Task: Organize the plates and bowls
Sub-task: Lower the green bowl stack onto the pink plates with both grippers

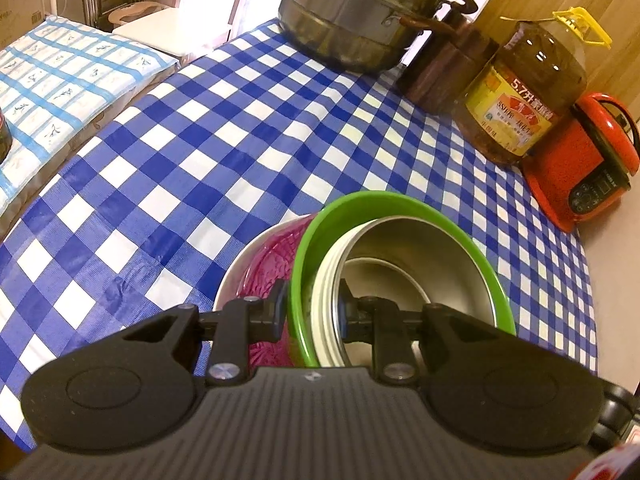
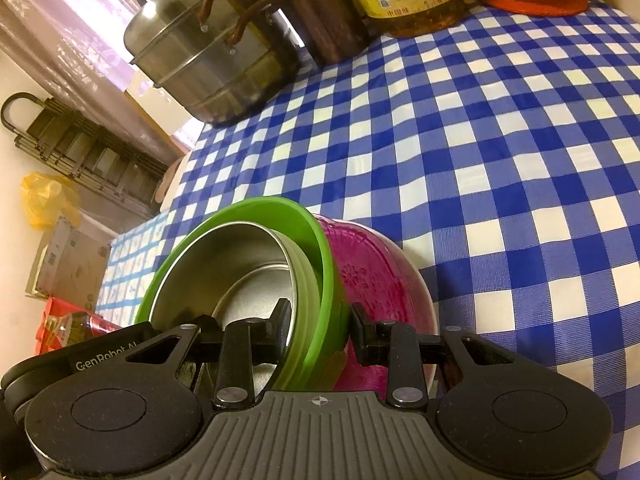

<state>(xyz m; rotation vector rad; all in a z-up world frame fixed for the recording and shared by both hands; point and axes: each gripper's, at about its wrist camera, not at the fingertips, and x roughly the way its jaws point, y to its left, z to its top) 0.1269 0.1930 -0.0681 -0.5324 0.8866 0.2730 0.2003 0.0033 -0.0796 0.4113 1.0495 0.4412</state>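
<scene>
A nested stack of bowls is held between both grippers above the blue-and-white checked tablecloth (image 1: pixel 248 128). The green bowl (image 1: pixel 360 206), with steel bowls (image 1: pixel 420 256) nested inside it, sits in a magenta-patterned bowl (image 1: pixel 272 264). The left gripper (image 1: pixel 310 312) is clamped across the stack's rim wall, one pad outside the green rim and the other inside against the steel liners. The right gripper (image 2: pixel 320 328) is likewise clenched on the opposite side of the rim, one finger inside the steel bowls and the other against the magenta bowl.

The stack is seen tilted in both wrist views; whether its base touches the cloth cannot be told.

The step in hand is judged to be the carrying and setting down of the stack. Both grips should be kept firm and matched, since unequal lowering would tip the loose inner bowls. A level attitude should be restored before contact. Open cloth ahead is available, and the steamer pot (image 1: pixel 352 16), oil bottle (image 1: pixel 528 88) and red cooker (image 1: pixel 580 160) along the far edge should be kept well apart from the placement.
</scene>
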